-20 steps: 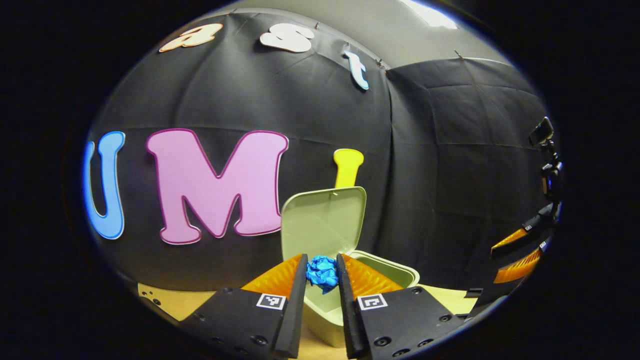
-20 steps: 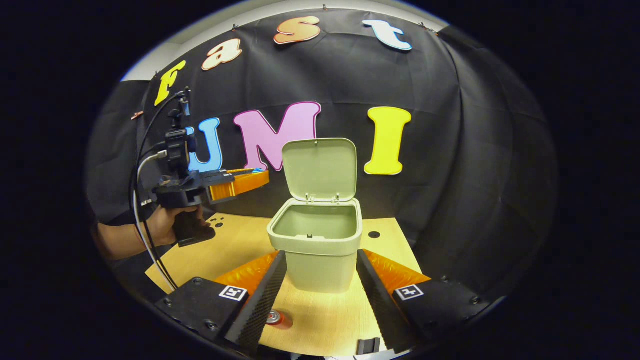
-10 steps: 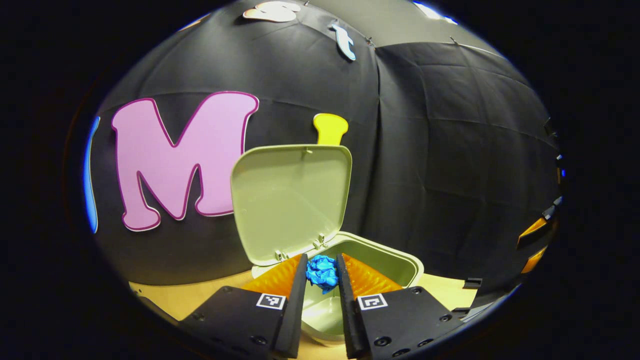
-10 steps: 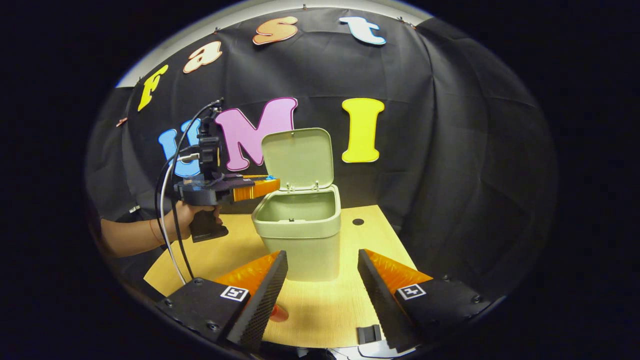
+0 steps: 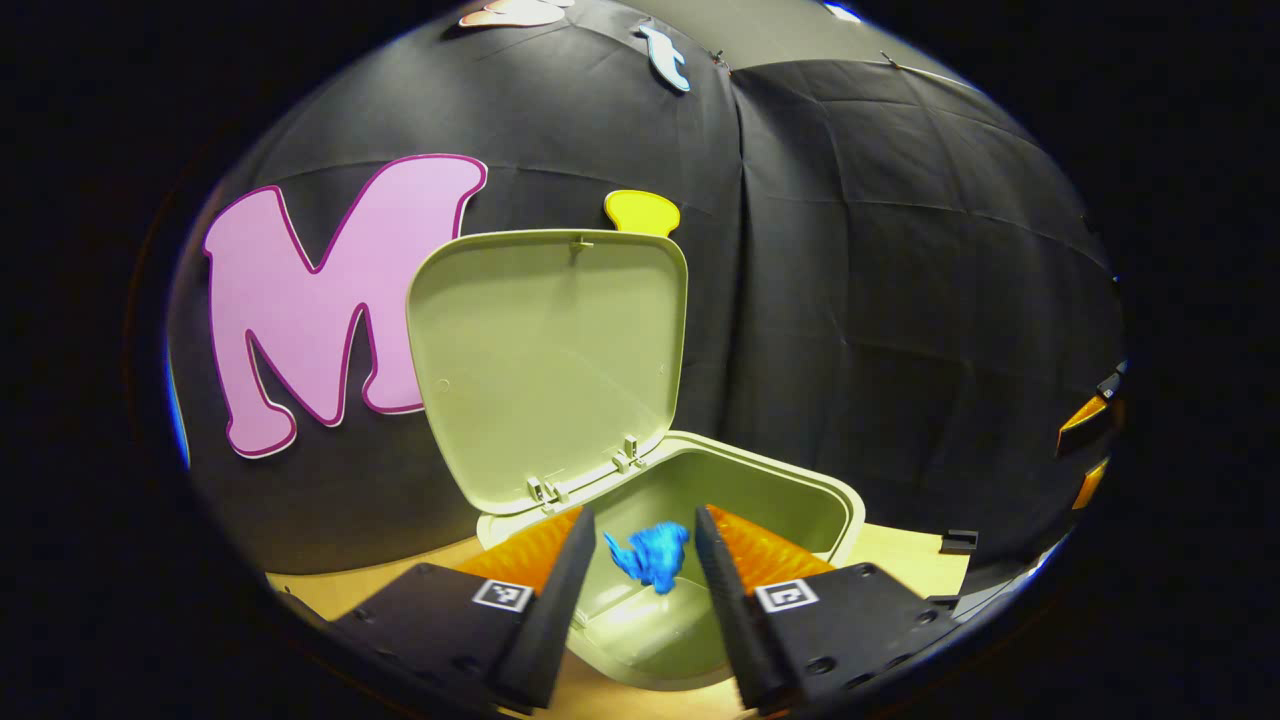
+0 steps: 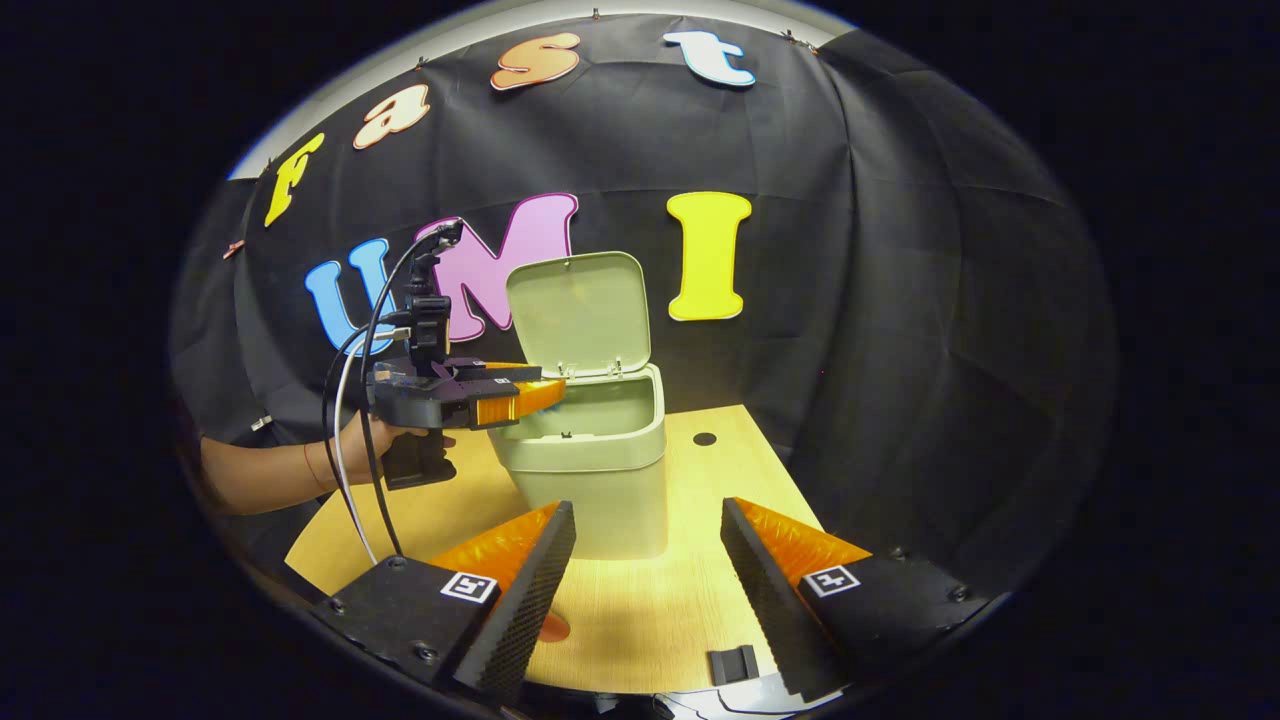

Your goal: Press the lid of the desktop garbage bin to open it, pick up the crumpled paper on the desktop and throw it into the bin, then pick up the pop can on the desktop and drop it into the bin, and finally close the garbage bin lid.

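A: Worktop (image 6: 690, 610): bin (image 6: 590, 470) at 12 o'clock, lid (image 5: 550, 350) upright. Left hand-held gripper (image 5: 645, 560) spread over the mouth; paper (image 5: 650, 555) loose between its fingers, seemingly falling.

B: Hold over the opening till paper clears rim. Can (image 6: 550, 628) at 6 o'clock; right hand-held gripper (image 6: 645, 590) spread.

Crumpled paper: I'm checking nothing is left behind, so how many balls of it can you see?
1. The blue crumpled paper sits between the open fingers of the left gripper, over the open bin. Others could be hidden behind the bin or fingers.
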`<state>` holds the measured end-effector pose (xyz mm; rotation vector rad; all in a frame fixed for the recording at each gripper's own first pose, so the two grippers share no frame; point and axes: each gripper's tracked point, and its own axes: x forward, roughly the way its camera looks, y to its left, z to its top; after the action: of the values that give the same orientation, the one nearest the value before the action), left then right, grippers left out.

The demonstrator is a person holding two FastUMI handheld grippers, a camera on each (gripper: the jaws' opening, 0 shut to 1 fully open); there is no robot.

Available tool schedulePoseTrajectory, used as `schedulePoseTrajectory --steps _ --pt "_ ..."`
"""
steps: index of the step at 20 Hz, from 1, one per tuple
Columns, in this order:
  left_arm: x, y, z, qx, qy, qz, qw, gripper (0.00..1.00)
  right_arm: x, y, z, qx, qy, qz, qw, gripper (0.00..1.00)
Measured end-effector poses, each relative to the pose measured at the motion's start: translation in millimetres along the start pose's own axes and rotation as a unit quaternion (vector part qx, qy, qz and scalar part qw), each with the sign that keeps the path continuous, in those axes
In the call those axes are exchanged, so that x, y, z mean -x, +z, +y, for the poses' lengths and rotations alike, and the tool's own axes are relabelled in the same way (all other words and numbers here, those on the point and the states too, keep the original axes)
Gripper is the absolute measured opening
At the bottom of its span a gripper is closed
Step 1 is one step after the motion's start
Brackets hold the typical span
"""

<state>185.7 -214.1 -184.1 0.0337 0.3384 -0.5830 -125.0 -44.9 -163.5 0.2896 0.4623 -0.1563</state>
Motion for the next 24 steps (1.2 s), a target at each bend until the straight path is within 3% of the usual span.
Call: schedulePoseTrajectory --steps 2,3,11,15,24 --pt "1.2 -0.2 0.4 -0.012 -0.001 -0.001 1.0 0.92 -2.3 -3.3 4.3 0.001 0.006 0.004 1.0 0.95" --pt "4.1 0.1 -0.2 -0.016 -0.002 -0.002 1.0 0.97 -3.0 -4.6 7.0 0.001 0.009 0.005 1.0 0.95" --pt "35.4 2.0 1.5 -0.009 0.01 -0.005 1.0 0.98 -11.1 -21.3 34.4 0.015 0.05 0.027 0.998 0.95" --pt "64.4 -0.3 6.7 0.007 0.025 -0.01 1.0 0.98 -16.9 -38.9 58.4 0.028 0.09 0.049 0.994 0.96" --pt "137.3 -14.8 38.0 0.021 0.081 -0.008 0.996 0.97 -33.7 -106.0 117.7 0.094 0.183 0.132 0.97 0.95"
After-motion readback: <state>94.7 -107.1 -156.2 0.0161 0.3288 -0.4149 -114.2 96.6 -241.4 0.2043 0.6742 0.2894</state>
